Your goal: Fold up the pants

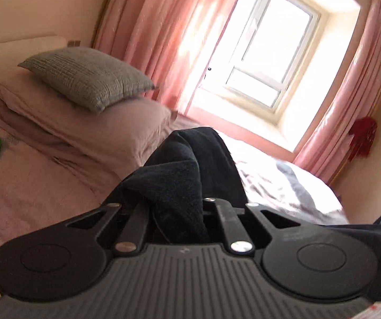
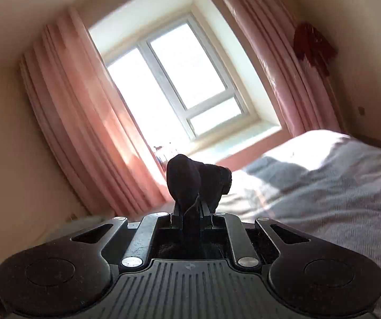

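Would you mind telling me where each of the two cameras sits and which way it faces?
Left wrist: on the left gripper, shut on the dark pants, facing the pillows and window.
Right wrist: on the right gripper, shut on pants cloth, facing the window over the bed.
Shared: window, pink curtains, bed, pants.

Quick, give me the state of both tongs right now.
Left tongs: shut on the dark pants.
Right tongs: shut on a bunched fold of the dark pants.
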The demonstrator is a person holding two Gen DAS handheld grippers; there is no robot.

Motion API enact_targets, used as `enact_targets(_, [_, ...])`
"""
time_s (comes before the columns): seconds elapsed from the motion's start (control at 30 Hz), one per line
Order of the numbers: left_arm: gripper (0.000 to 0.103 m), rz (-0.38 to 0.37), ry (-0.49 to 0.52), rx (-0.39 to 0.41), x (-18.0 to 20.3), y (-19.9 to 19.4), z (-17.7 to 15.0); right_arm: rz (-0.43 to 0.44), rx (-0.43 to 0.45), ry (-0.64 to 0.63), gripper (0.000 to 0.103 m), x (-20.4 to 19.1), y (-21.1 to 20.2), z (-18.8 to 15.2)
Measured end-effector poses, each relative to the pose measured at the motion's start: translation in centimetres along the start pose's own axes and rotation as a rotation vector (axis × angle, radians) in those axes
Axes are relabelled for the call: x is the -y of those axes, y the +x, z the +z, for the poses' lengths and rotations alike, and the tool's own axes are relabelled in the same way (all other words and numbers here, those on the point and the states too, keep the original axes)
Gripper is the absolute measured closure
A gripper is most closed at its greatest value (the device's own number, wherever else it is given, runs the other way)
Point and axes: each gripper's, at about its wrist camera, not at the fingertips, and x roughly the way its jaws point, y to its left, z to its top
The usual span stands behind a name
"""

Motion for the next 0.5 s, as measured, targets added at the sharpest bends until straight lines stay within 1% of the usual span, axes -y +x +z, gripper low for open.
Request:
enact_targets(0.03, [0.091,-0.009,-0.033,-0.004,-0.7,-0.7,-0.6,0.011,0.047,-0.016,0.096,-0.1,-2.3,-0.2])
enact_targets(0.07, [0.082,-0.004,-0.064,-0.039,-1.5,-1.2,-1.7,0.007,0.057,-0.029,0.096,0.2,-4.6,-0.6])
enact_targets(0.1, [0.065,0.023,-0.076,-0.094,-2.3,-1.4,-3.2,-0.007,0.03,-0.027,0.094,0.8,-6.7,-1.6])
enact_targets(0.13, [0.056,0.068,-0.079,-0.164,-3.2,-1.4,-5.2,-0.048,-0.024,-0.009,0.092,1.8,-8.4,-3.2])
enact_targets(0.17, [0.048,0.124,-0.076,-0.242,-4.4,-1.5,-7.7,-0.135,-0.1,0.022,0.084,3.0,-10.0,-5.3])
enact_targets(0.2, [0.051,0.177,-0.074,-0.322,-5.7,-1.7,-10.0,-0.244,-0.206,0.073,0.077,4.5,-11.5,-7.7])
enact_targets(0.23, [0.052,0.235,-0.071,-0.409,-7.0,-2.0,-12.3,-0.354,-0.343,0.131,0.077,6.2,-12.8,-10.4])
enact_targets(0.27, [0.053,0.294,-0.068,-0.477,-8.2,-2.5,-14.3,-0.441,-0.463,0.193,0.077,7.8,-14.0,-13.0])
enact_targets(0.3, [0.053,0.344,-0.07,-0.523,-9.2,-3.2,-16.0,-0.511,-0.559,0.259,0.077,9.3,-15.4,-15.3])
enact_targets(0.33, [0.053,0.384,-0.072,-0.556,-10.0,-3.9,-17.2,-0.571,-0.628,0.317,0.077,10.6,-16.8,-17.2])
enact_targets(0.37, [0.053,0.42,-0.072,-0.581,-10.7,-4.6,-18.0,-0.625,-0.663,0.372,0.074,11.8,-18.2,-18.4])
enact_targets(0.4, [0.053,0.436,-0.074,-0.586,-11.1,-5.1,-18.5,-0.662,-0.683,0.425,0.063,13.4,-19.7,-19.0])
enact_targets(0.43, [0.052,0.442,-0.07,-0.586,-11.4,-5.2,-18.6,-0.679,-0.688,0.475,0.055,14.4,-20.3,-19.3])
enact_targets(0.47, [0.051,0.446,-0.059,-0.583,-11.3,-5.0,-18.5,-0.69,-0.676,0.506,0.04,15.2,-20.4,-19.2])
enact_targets(0.5, [0.048,0.445,-0.045,-0.574,-11.1,-4.7,-18.5,-0.684,-0.653,0.522,0.035,16.0,-20.0,-18.7])
